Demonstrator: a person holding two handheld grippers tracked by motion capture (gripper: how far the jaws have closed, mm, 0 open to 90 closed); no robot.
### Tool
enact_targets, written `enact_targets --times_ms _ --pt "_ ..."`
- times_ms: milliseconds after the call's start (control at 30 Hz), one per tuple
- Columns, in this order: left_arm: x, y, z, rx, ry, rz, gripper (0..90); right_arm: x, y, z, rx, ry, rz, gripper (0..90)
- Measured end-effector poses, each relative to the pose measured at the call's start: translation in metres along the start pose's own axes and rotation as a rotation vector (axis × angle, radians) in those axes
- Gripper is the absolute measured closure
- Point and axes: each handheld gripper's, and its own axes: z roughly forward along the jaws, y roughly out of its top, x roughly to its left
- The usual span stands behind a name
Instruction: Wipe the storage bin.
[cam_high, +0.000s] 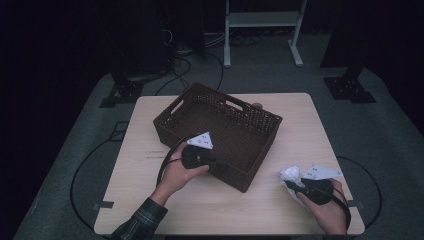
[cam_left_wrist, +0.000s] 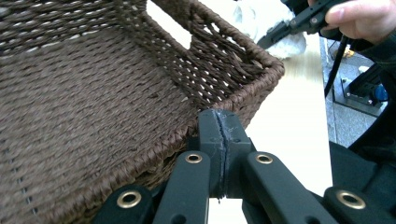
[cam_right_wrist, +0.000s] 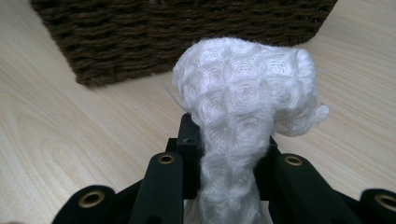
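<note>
Basket (cam_high: 220, 131) mid-table (cam_high: 150, 200); cloth (cam_high: 291, 175) right of it, near the front edge, seemingly.

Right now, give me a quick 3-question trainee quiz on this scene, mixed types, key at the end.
1. True or false: the right gripper is shut on the white cloth.
2. Multiple choice: where is the left gripper? A) over the near rim of the basket, jaws shut and empty. B) holding the cloth. C) flat on the table, away from the basket.
3. Fill in: the cloth sits outside the basket, on the person's ____ side.

Key: 1 true; 2 A; 3 right.
</note>
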Motion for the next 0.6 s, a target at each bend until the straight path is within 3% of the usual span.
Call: enact_targets --times_ms 300,433,600 --pt "0.005 0.021 0.027 0.004 -0.020 0.019 87.7 0.000 -0.001 0.002 0.011 0.003 -0.006 71.6" --pt "0.004 0.021 0.026 0.012 -0.011 0.023 84.7 -0.001 -0.001 0.003 0.012 0.004 -0.004 71.6" --pt "0.008 0.018 0.009 0.001 0.013 0.021 78.9 -0.002 -0.002 0.003 0.015 0.004 -0.009 71.6"
